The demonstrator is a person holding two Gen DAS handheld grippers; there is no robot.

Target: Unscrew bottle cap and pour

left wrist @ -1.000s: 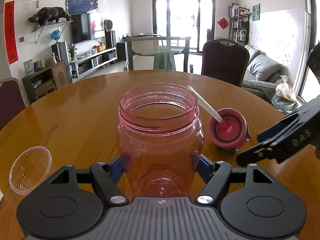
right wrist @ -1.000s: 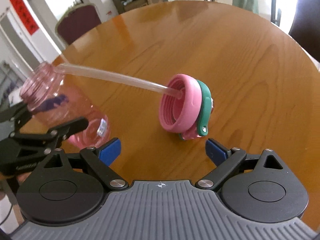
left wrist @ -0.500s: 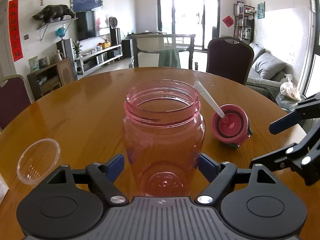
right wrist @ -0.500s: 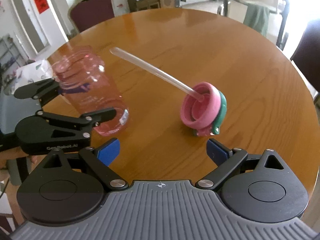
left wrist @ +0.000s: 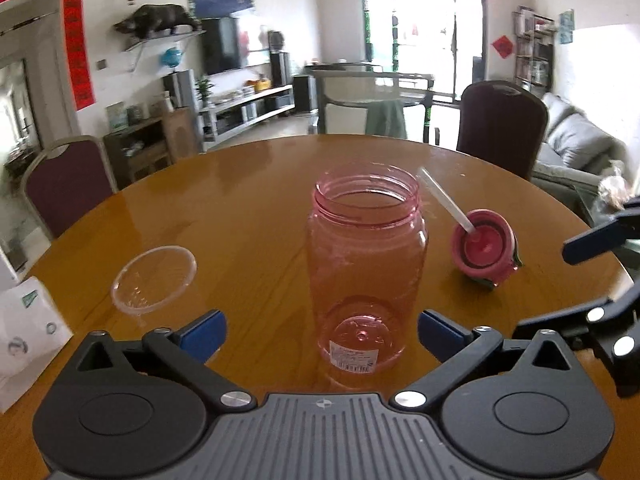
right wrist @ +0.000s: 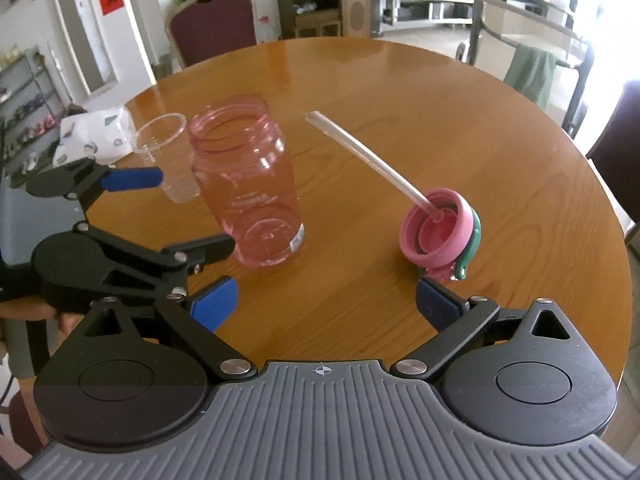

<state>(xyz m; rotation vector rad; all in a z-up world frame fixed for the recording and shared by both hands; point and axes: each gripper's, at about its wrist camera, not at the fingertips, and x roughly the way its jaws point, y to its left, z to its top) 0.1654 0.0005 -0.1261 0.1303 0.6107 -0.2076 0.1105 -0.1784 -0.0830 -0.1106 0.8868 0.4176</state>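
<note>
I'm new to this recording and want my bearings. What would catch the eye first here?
The pink bottle stands open and upright in the middle of the round wooden table, between the fingers of the open left gripper. To its right the pink cap lies on its side with its straw pointing up. A clear plastic cup stands on the bottle's left.
</note>
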